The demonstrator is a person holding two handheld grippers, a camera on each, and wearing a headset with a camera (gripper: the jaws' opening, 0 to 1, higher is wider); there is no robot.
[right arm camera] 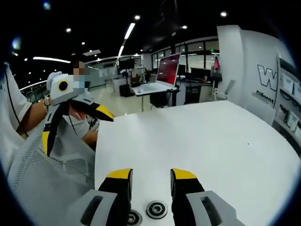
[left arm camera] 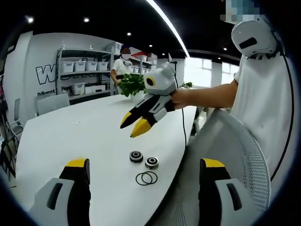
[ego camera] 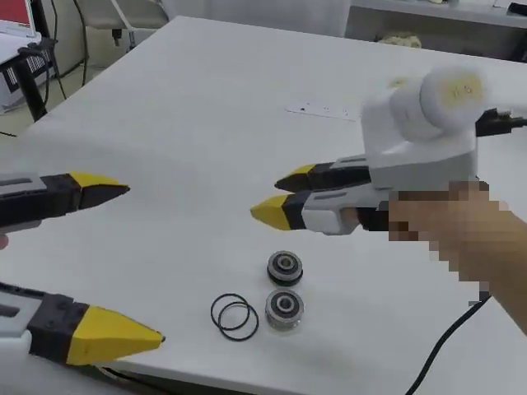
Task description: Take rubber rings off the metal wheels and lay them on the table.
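Nearer wheel (ego camera: 284,309) seemingly flat, bore upward

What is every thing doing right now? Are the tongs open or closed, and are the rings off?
Left tongs: wide open, holding nothing.
Right tongs: a little open, holding nothing.
Rubber rings: two, off the wheels, lying flat on the table, overlapping.
Metal wheels: two, lying flat beside each other, next to the rings.

There are two metal wheels (ego camera: 285,267) (ego camera: 284,309) and two rubber rings (ego camera: 212,313) (ego camera: 257,322).
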